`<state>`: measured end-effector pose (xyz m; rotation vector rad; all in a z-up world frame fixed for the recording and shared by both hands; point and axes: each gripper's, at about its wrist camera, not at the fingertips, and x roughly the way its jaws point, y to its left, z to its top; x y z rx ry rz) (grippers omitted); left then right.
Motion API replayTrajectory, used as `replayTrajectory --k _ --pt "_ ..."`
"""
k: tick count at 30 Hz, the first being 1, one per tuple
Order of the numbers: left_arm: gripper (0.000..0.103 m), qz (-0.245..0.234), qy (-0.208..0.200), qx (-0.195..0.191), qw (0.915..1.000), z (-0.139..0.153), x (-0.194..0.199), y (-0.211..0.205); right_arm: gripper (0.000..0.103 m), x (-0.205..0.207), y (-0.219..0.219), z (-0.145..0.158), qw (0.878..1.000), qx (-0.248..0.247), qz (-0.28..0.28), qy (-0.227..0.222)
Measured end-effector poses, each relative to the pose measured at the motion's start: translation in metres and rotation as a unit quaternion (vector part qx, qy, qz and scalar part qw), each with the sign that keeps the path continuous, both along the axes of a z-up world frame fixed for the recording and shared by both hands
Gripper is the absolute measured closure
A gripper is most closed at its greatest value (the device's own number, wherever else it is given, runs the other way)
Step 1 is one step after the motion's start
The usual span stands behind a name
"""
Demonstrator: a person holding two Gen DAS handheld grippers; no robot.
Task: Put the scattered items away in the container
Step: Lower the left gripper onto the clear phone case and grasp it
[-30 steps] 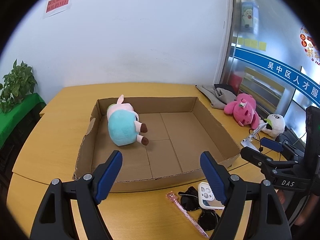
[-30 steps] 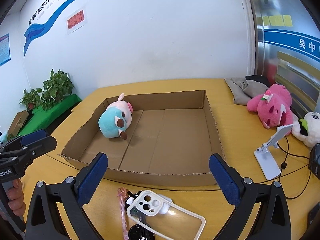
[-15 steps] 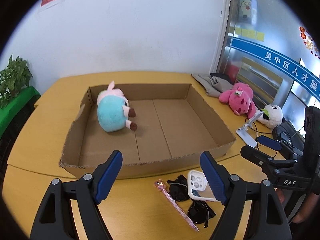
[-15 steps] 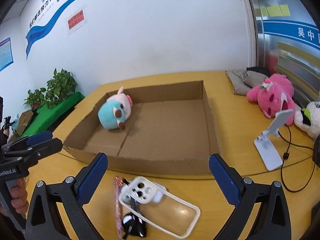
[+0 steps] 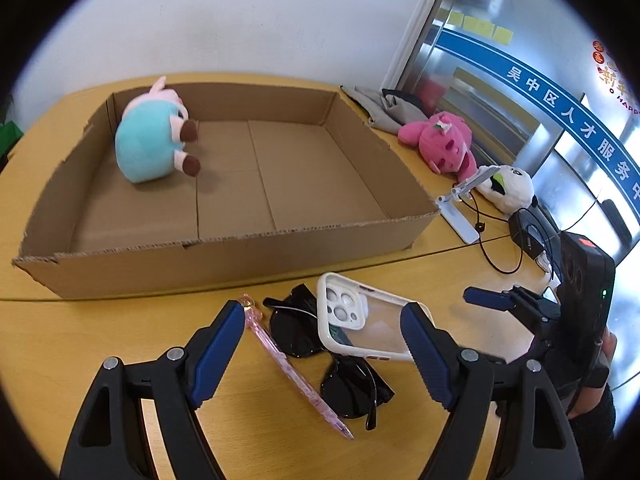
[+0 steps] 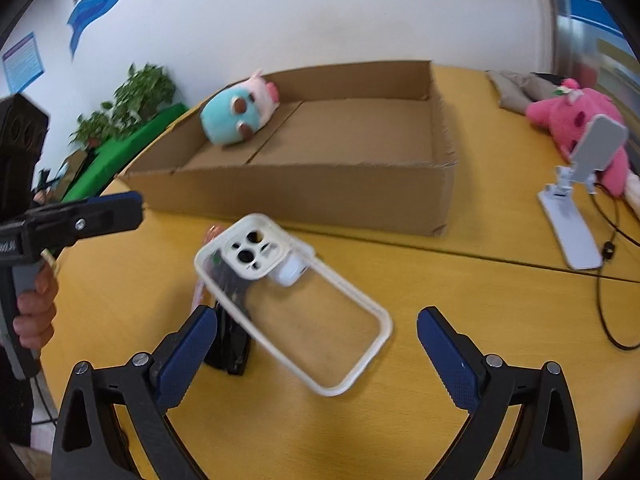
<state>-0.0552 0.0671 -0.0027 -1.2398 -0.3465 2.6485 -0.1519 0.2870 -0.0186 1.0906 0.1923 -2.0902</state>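
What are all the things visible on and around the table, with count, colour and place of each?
cardboard box: 1, brown, open, middle of the table
plush toy: 1, teal and pink, inside the box, far left corner
phone case: 1, clear with white rim, on the table before the box, partly over the sunglasses
sunglasses: 1, black, under the case
pen: 1, pink, left of the sunglasses
pink plush: 1, right of the box
white plush: 1, beside the pink plush
phone stand: 1, white, right of the box
grey cloth: 1, far right corner
plant: green, left, off the table
left gripper: open, above the items
right gripper: open, above the case
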Motion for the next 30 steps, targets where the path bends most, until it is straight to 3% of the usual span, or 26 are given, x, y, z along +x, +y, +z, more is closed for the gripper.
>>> replayTrajectory --k 6,13,19,23,25,27,30 --pt "0.023 0.005 -0.016 0.012 0.9998 -0.010 -0.005 -0.005 0.002 -0.001 -0.013 -0.021 0.999 0.018 0.008 -0.033" --pt "0.025 -0.019 -0.034 0.015 0.9991 -0.027 -0.022 0.005 0.002 -0.014 0.019 -0.027 0.994 0.013 -0.080 -0.078" --pt "0.058 -0.043 -0.071 0.013 0.9965 -0.048 -0.035 0.017 0.008 -0.009 0.025 -0.039 0.991 0.030 -0.102 -0.085" --pt "0.077 -0.051 -0.091 0.024 0.9942 -0.059 -0.040 0.021 0.029 -0.010 0.020 -0.043 0.992 0.033 -0.098 -0.076" --pt "0.078 -0.053 -0.093 0.027 0.9939 -0.060 -0.039 0.021 0.040 -0.011 0.019 -0.046 0.992 0.032 -0.095 -0.077" --pt "0.079 -0.056 -0.094 0.025 0.9937 -0.059 -0.038 0.021 0.058 -0.012 0.019 -0.048 0.992 0.029 -0.091 -0.079" --pt "0.082 -0.056 -0.093 0.027 0.9937 -0.057 -0.038 0.020 0.070 -0.012 0.020 -0.049 0.992 0.027 -0.094 -0.083"
